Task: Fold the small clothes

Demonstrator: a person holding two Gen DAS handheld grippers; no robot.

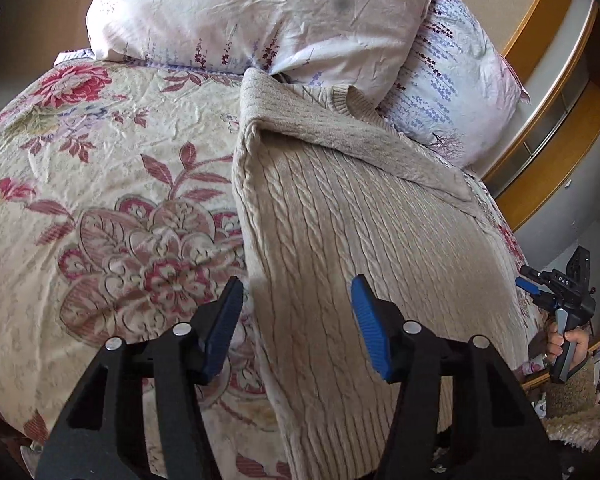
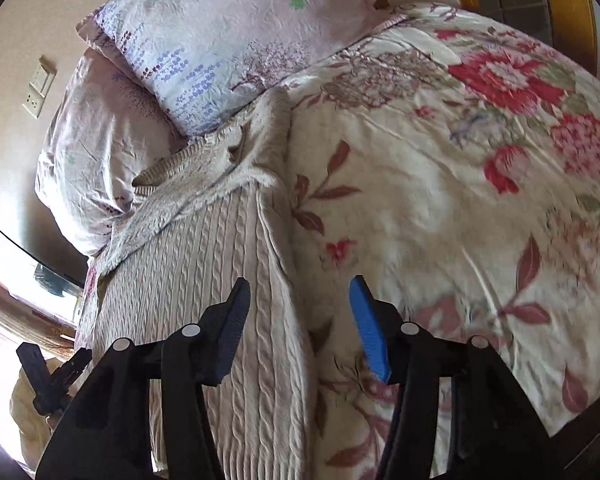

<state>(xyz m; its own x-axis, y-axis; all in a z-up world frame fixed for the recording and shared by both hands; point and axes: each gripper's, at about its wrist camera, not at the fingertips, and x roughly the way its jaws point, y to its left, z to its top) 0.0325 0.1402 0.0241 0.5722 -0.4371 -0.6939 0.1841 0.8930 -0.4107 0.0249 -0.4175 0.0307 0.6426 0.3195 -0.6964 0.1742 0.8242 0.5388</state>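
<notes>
Both wrist cameras look steeply down along their tongs, close above the bed point(image 1: 100, 200), facing the pillows point(image 1: 260, 20) at its head. The left views the cable-knit sweater point(image 1: 340, 240) from its left edge, the right from its right; both share it.

The beige cable-knit sweater point(image 1: 352, 240) lay flat on the floral bedspread, folded lengthwise into a long narrow band. In my left view it ran from six o'clock up toward twelve, its ribbed neckline point(image 1: 342, 100) at the far end touching the pillows. One side panel had been turned over across the upper part, showing the fuzzy plain inner face in a diagonal strip from about eleven down to three o'clock. In my right view the same sweater point(image 2: 220, 264) sat left of centre, its folded long edge running from twelve to six o'clock, the knit smooth with only slight rumpling near the collar.
</notes>
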